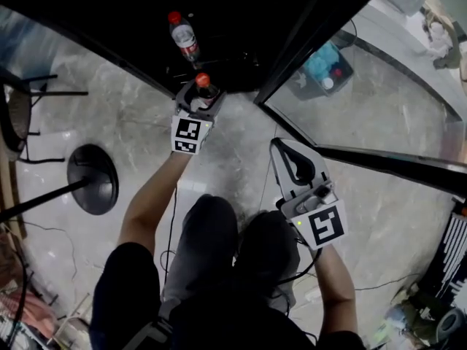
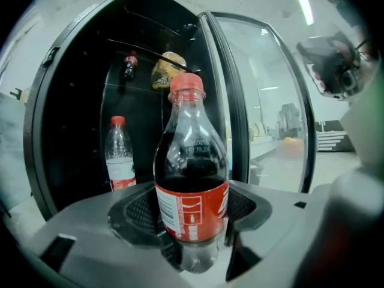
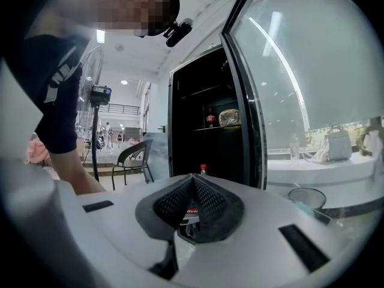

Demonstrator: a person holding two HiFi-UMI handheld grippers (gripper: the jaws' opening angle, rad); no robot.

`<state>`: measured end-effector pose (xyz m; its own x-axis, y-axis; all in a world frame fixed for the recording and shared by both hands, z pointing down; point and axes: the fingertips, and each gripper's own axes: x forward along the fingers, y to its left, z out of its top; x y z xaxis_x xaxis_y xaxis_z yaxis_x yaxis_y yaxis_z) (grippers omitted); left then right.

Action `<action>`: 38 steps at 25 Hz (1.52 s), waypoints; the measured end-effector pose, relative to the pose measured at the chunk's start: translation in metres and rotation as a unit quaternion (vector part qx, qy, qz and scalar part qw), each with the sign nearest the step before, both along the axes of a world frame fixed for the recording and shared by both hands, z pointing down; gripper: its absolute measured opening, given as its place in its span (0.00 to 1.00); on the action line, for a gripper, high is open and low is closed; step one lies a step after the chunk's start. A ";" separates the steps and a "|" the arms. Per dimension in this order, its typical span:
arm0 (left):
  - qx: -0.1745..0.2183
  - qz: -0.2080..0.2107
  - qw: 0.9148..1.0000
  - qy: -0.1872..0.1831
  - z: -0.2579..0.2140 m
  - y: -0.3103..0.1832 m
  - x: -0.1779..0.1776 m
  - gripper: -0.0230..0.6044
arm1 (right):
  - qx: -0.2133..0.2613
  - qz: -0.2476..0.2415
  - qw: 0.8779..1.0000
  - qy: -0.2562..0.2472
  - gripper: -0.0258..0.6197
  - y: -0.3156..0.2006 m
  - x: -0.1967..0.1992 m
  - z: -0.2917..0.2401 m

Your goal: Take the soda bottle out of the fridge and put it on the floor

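Observation:
My left gripper (image 1: 202,102) is shut on the soda bottle (image 1: 206,87), just outside the open fridge (image 1: 241,28). In the left gripper view the bottle (image 2: 191,161) stands upright between the jaws, with dark cola, a red label and a red cap. My left gripper (image 2: 193,230) holds it at the lower body. My right gripper (image 1: 280,147) hangs lower right, over the floor by the door's edge, jaws together and holding nothing. In its own view the right gripper (image 3: 193,182) is shut, and the soda bottle's red cap (image 3: 203,169) shows just beyond it.
A water bottle (image 1: 184,38) (image 2: 120,155) stands in the fridge; a small cola bottle (image 2: 129,65) and a snack bag (image 2: 168,71) sit on a higher shelf. The glass door (image 1: 365,115) stands open at right. A fan base (image 1: 93,179) and a chair (image 1: 18,115) are at left.

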<state>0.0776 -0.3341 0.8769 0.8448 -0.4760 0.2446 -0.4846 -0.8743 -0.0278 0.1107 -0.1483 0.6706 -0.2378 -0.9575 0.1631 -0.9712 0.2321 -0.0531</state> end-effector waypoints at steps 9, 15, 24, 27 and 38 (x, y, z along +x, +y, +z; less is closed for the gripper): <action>-0.030 -0.024 0.999 -0.014 0.086 0.022 -0.030 0.55 | -0.010 -0.017 1.000 0.003 0.07 -0.002 -0.002 0.040; -0.041 -0.032 0.998 -0.026 0.139 0.027 -0.038 0.55 | -0.021 -0.029 0.999 0.006 0.07 -0.006 -0.002 0.067; -0.067 -0.063 0.995 -0.043 0.210 0.024 -0.046 0.55 | -0.025 -0.042 0.999 0.008 0.07 -0.012 -0.007 0.096; -0.069 -0.074 0.994 -0.045 0.229 0.022 -0.045 0.55 | -0.024 -0.044 0.999 0.009 0.07 -0.011 -0.005 0.103; -0.068 -0.094 0.992 -0.048 0.265 0.019 -0.045 0.55 | -0.020 -0.051 0.998 0.007 0.07 -0.010 -0.011 0.117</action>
